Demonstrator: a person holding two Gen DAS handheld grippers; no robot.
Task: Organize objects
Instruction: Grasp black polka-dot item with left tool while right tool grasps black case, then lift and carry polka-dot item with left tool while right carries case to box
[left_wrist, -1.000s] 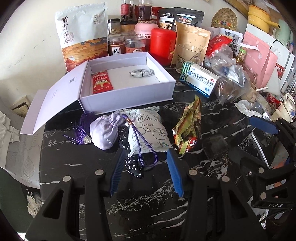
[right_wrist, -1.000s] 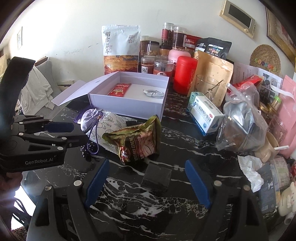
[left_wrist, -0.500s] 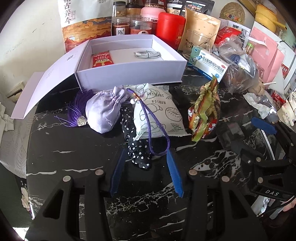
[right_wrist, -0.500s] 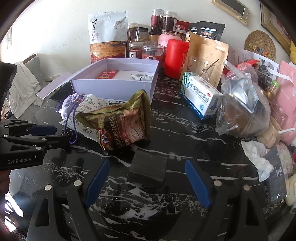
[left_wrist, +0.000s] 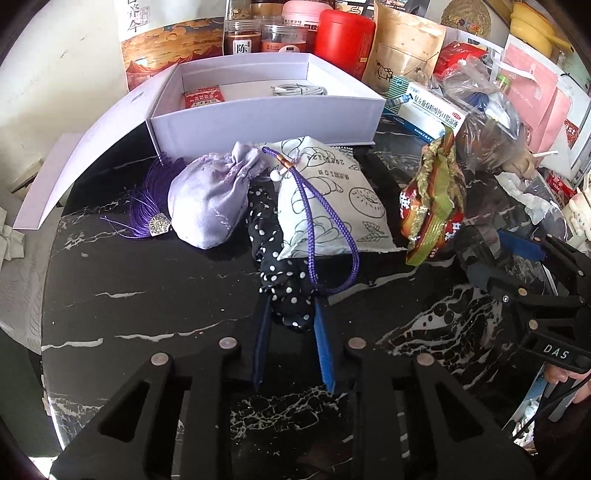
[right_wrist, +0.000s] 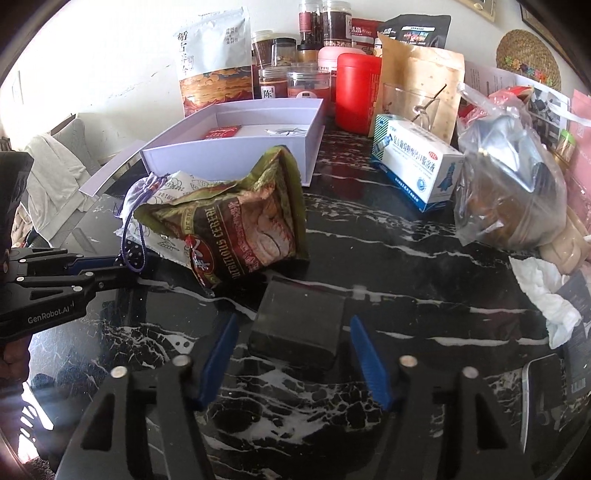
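- Pick-up step: the left gripper (left_wrist: 291, 314), jaws just closing, pinches the black white-dotted cloth scrunchie (left_wrist: 286, 291) on the black marble table (left_wrist: 147, 295).
- The right gripper (right_wrist: 291, 332), also closing, straddles a flat dark square block (right_wrist: 297, 332); contact is unclear.
- Next, I judge: lift both toward the open lilac cardboard box (left_wrist: 266, 118).
- It holds a red sachet (left_wrist: 204, 99) and a coiled white cable (left_wrist: 299, 89).

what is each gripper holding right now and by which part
Left gripper pinches the near end of the black polka-dot cloth. Right gripper straddles the dark flat block, not gripping.
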